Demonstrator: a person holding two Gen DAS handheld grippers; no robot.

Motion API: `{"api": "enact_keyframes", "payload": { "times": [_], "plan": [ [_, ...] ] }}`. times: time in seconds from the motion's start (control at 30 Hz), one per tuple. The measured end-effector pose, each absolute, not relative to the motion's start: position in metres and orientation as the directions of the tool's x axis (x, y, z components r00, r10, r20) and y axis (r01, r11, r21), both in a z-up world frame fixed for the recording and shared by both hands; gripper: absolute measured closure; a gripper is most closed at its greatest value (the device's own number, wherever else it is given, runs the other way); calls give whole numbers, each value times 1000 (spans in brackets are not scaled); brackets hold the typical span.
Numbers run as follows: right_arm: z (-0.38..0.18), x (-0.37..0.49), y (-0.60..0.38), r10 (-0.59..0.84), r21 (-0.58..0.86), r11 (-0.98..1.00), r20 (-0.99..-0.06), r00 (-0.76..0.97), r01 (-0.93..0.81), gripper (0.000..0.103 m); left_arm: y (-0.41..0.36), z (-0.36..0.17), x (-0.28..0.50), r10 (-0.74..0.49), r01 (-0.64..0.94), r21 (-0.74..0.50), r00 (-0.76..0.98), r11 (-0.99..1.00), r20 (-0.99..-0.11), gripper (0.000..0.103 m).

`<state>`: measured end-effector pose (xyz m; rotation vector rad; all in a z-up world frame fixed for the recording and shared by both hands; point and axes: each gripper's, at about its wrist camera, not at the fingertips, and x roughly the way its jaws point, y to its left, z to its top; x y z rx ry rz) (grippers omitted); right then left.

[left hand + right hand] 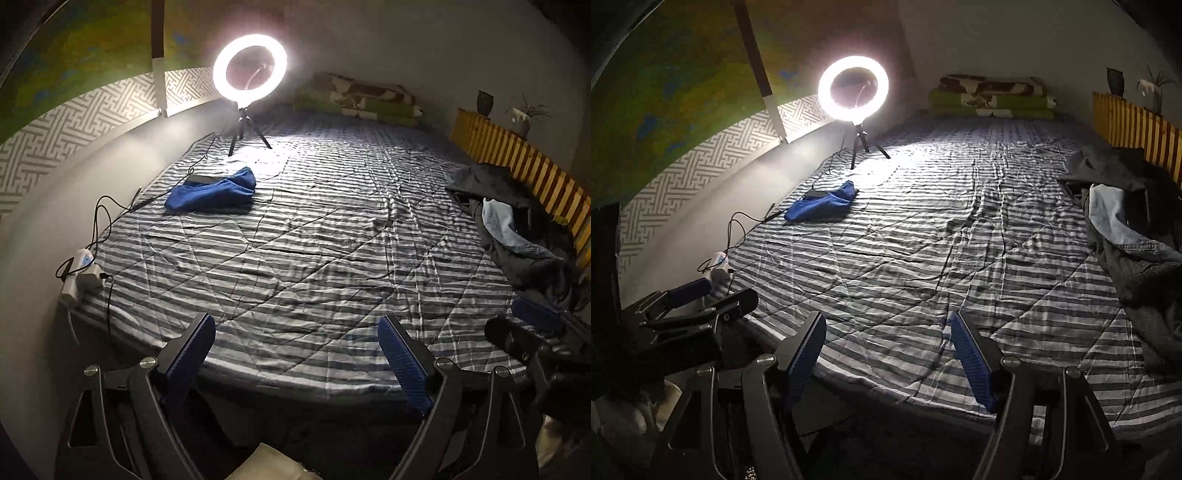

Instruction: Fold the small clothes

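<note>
A folded blue garment lies on the far left of the striped bed cover, below the ring light. A heap of dark and pale denim clothes rests along the bed's right side. My left gripper hovers open over the bed's near edge, nothing between its fingers. My right gripper is also open and empty at the near edge. The right gripper shows at the right of the left wrist view; the left gripper shows at the left of the right wrist view.
A lit ring light on a tripod stands at the bed's far left. Its cable runs to a power strip by the wall. Folded blankets lie at the head. A wooden slatted rail borders the right side.
</note>
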<state>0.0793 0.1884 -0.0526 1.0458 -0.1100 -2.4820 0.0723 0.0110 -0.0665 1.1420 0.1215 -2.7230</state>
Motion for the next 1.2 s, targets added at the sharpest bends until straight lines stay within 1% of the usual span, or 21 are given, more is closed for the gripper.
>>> {"api": "enact_keyframes", "payload": {
  "times": [0.23, 0.4, 0.5, 0.8, 1.2],
  "plan": [
    [-59, 72, 180, -405, 202, -905, -680, -612, 375, 36, 10, -78, 49, -114, 189, -23, -677, -982, -727, 11],
    [-65, 64, 174, -402, 182, -903, -681, -612, 391, 36, 7, -90, 38, -145, 202, 12, -655, -979, -741, 11],
    [-70, 57, 171, -415, 194, -896, -683, -601, 399, 36, 3, -96, 31, -163, 219, 24, -646, -975, -746, 11],
    [-85, 39, 163, -415, 199, -892, -716, -561, 406, 36, -19, -118, 20, -178, 286, 0, -596, -958, -783, 11],
    [-93, 35, 176, -400, 213, -904, -729, -556, 371, 36, -12, -122, 13, -175, 279, 4, -594, -960, -785, 11]
  ]
}}
